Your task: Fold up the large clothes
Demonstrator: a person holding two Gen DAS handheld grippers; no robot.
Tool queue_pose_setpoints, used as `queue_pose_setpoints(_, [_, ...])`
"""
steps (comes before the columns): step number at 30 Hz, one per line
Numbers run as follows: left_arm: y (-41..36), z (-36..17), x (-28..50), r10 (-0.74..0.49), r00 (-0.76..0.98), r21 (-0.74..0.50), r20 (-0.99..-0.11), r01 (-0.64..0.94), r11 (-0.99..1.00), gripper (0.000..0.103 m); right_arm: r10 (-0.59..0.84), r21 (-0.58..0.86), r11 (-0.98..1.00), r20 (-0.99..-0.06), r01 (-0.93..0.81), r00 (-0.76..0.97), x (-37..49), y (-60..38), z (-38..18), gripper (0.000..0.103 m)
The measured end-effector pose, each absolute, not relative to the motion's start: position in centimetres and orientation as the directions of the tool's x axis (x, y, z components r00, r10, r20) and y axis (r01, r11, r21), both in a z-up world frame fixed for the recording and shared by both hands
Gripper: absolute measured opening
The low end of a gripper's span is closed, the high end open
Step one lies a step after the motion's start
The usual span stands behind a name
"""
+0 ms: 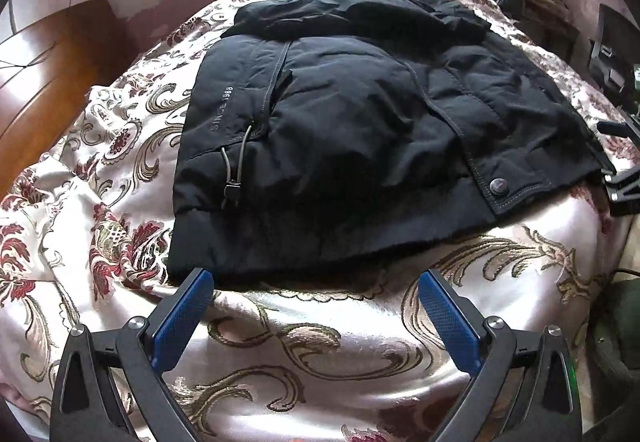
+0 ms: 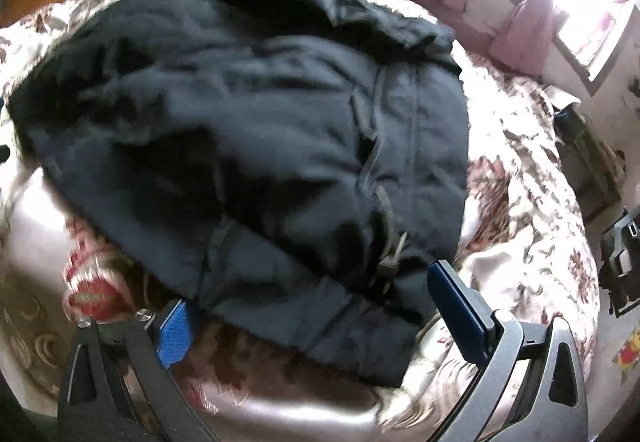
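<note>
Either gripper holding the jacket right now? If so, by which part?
Nothing held. Left gripper is open over the bedspread, just short of the black jacket hem. Right gripper is open, fingers straddling the jacket's near corner, not closed on it.

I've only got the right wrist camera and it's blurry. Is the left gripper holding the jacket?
Observer: No. The left gripper is open and empty, over the floral satin quilt at the near hem of the black padded jacket.
Operator: Any fasteners near that hem?
Observer: A round metal snap button sits on the stitched flap there.
Operator: Any printing?
Observer: Grey lettering SINCE 1968 runs along the jacket's left edge.
</note>
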State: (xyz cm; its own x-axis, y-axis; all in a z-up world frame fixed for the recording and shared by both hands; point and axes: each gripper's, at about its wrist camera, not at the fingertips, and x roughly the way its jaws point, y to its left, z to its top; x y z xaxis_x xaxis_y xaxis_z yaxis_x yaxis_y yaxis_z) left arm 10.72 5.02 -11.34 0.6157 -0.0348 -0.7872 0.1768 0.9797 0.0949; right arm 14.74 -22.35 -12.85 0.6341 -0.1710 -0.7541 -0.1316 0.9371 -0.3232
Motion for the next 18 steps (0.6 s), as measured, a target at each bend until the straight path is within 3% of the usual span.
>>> queue_pose_setpoints(6, [4.9, -10.9, 10.3, -0.087, 0.623, 0.075, -0.777, 0.229, 0.971, 0.103, -0.047, -0.202, 0.964, -0.768, -0.172, 0.639, 17.2, -23.3, -9.8, 0.101])
queue_pose_setpoints(13, [3.8, -10.9, 10.1, -0.047, 0.653, 0.167, -0.756, 0.262, 0.951, 0.103, 0.164, 0.052, 0.974, -0.836, -0.221, 0.524, 23.0, -24.4, -7.2, 0.102])
queue_pose_setpoints(18, [3.1, -11.3, 10.5, -0.028, 0.672, 0.209, -0.740, 0.270, 0.940, 0.103, 0.212, 0.125, 0.970, -0.858, -0.210, 0.467, 25.6, -24.5, -7.6, 0.102])
